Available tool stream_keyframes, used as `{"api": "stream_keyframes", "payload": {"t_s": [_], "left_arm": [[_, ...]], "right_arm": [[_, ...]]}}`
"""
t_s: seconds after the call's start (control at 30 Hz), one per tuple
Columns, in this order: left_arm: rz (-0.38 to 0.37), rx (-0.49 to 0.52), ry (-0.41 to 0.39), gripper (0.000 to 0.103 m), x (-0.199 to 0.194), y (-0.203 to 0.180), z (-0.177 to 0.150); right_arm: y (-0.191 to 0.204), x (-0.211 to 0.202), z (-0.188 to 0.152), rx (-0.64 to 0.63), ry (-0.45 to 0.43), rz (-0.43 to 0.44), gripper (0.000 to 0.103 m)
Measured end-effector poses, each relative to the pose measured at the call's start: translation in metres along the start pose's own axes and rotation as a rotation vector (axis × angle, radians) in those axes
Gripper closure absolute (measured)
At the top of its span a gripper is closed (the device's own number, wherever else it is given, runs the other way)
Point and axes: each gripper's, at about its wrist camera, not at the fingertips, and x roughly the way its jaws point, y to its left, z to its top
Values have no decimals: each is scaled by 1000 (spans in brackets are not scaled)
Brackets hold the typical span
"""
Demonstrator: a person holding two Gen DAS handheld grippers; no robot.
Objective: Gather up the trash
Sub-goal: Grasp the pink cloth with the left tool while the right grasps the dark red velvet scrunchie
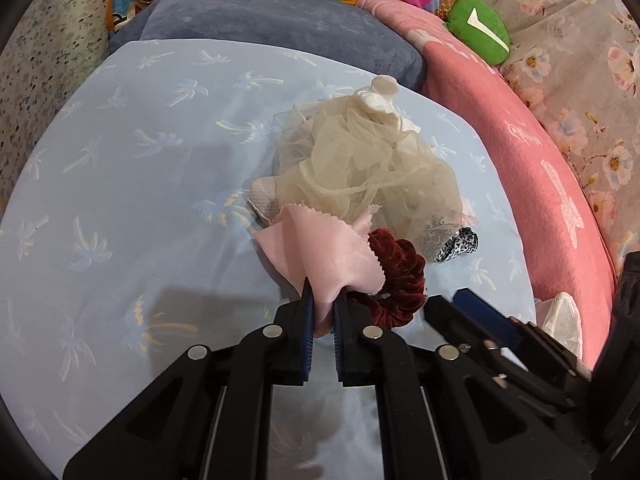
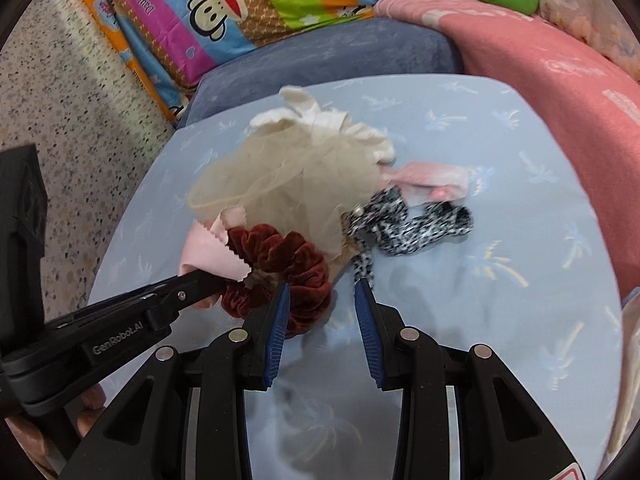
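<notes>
A heap of scraps lies on a light blue palm-print cloth (image 1: 120, 184): cream netting (image 1: 360, 168) (image 2: 288, 184), a dark red velvet scrunchie (image 1: 400, 276) (image 2: 288, 272), a black-and-white spotted scrunchie (image 1: 460, 244) (image 2: 404, 224) and a pink fabric swatch (image 1: 324, 256) (image 2: 212, 256). My left gripper (image 1: 324, 292) (image 2: 224, 276) is shut on the near edge of the pink swatch. My right gripper (image 2: 322, 288) (image 1: 460, 300) hovers partly open just before the red scrunchie, with nothing between its blue pads (image 2: 280, 320).
A blue-grey cushion (image 1: 256, 16) (image 2: 340, 52) lies behind the cloth, a pink blanket (image 1: 520, 140) (image 2: 560, 92) to the right, and a bright cartoon-print bedcover (image 2: 248, 4) at the back. A green plush toy (image 1: 480, 28) sits far right. Speckled floor (image 2: 80, 136) shows to the left.
</notes>
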Motion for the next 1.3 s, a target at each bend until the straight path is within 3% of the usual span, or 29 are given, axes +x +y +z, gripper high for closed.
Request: {"api": "stream_keyframes", "payload": {"t_s": [0.07, 0.13, 0.23, 0.7, 0.77, 0.9, 1.07, 1.13, 1.3], "left_arm": [[3, 4, 3, 95, 1, 0, 0], [5, 7, 5, 95, 1, 0, 1], [4, 8, 4, 95, 0, 1, 0], [-7, 62, -39, 95, -22, -24, -7], [-5, 67, -44, 95, -24, -27, -7], [5, 67, -47, 95, -25, -27, -8], [19, 56, -43, 95, -22, -20, -8], [23, 53, -41, 95, -21, -16, -8], [39, 43, -30, 95, -15, -6, -6]], "right_arm": [[3, 10, -2, -4, 18, 4, 77], [5, 17, -4, -5, 33, 5, 95], [4, 17, -5, 0, 22, 2, 103], [-6, -48, 3, -4, -119, -44, 103], [-7, -49, 3, -5, -104, -20, 102], [-6, -42, -2, -4, -69, 5, 89], [0, -20, -7, 4, -14, 41, 85], [4, -10, -8, 3, -2, 51, 75], [13, 18, -8, -3, 35, 52, 73]]}}
